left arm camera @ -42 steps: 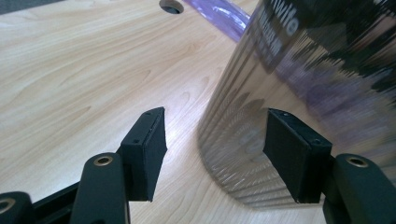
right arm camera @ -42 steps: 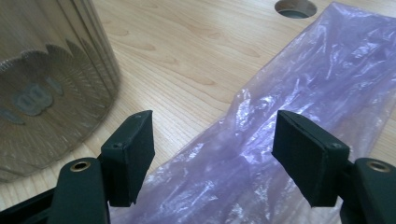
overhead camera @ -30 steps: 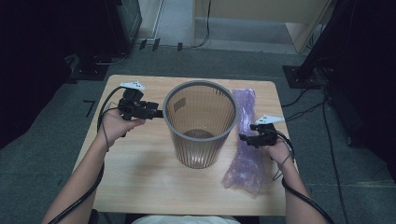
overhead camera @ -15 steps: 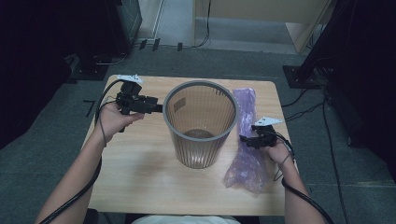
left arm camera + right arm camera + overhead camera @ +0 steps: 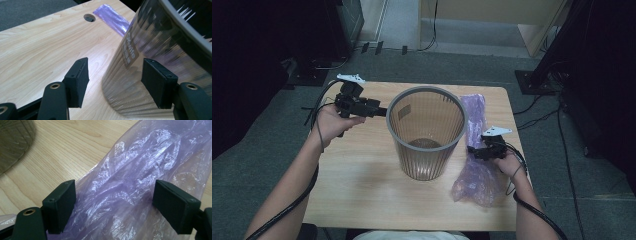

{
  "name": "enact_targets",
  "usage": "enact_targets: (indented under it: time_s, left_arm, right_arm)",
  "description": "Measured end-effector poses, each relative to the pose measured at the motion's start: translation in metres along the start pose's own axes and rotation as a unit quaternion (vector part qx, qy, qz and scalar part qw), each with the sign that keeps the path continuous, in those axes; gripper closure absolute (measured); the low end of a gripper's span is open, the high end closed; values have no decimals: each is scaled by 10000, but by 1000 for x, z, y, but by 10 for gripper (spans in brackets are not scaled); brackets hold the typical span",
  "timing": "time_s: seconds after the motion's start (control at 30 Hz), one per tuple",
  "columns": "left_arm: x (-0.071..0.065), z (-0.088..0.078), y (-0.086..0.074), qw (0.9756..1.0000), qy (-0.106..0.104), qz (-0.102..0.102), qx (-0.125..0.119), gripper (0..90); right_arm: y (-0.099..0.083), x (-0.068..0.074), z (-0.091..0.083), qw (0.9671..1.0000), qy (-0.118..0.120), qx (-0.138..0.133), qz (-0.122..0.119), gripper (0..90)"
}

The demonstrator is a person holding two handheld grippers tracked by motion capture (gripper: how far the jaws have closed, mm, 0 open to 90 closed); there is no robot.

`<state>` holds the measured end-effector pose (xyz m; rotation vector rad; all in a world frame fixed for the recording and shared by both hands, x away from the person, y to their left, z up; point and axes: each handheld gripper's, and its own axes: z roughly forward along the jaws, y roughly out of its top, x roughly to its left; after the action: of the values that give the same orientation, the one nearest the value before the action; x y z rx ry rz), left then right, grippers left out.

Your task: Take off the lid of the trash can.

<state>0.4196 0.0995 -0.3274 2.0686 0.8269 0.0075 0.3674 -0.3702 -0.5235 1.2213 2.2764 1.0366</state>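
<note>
A grey mesh wastebasket (image 5: 427, 135) stands upright in the middle of the wooden table (image 5: 352, 175). A crumpled purple plastic bag (image 5: 477, 175) lies flat to its right. My left gripper (image 5: 381, 111) is level with the basket's rim on its left side, open; in the left gripper view the basket wall (image 5: 150, 42) bulges beside the open jaws of my left gripper (image 5: 116, 66). My right gripper (image 5: 472, 150) hovers low over the bag. Its jaws have just been opening, and in the right gripper view the bag (image 5: 130, 177) lies loose between the wide jaws of my right gripper (image 5: 113, 188).
A cable hole (image 5: 89, 17) sits in the tabletop near the bag's far end (image 5: 112, 17). Beyond the table edges lies grey carpet with cables and dark equipment stands (image 5: 557, 60). Bare wood spreads in front of the basket and at the left.
My left hand has lifted its gripper from the basket's side up toward the rim. The right hand has stayed over the bag.
</note>
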Motion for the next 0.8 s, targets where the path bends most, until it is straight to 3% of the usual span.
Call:
enact_targets:
  time_s: [0.3, 0.43, 0.53, 0.8]
  left_arm:
    - [-5, -7, 13, 10000, 10, 36, -13, 384]
    - [-10, -10, 19, 9999, -132, 19, -57, 382]
    - [-13, -11, 22, 9999, -58, 134, -4, 381]
    - [-14, -15, 28, 9999, -56, 125, -12, 382]
  right_arm:
    - [0, 1, 1, 10000, -35, 11, 41, 180]
    - [0, 1, 1, 10000, -33, 11, 38, 178]
    - [0, 2, 1, 10000, -34, 12, 39, 177]
    - [1, 2, 1, 10000, -42, 9, 30, 174]
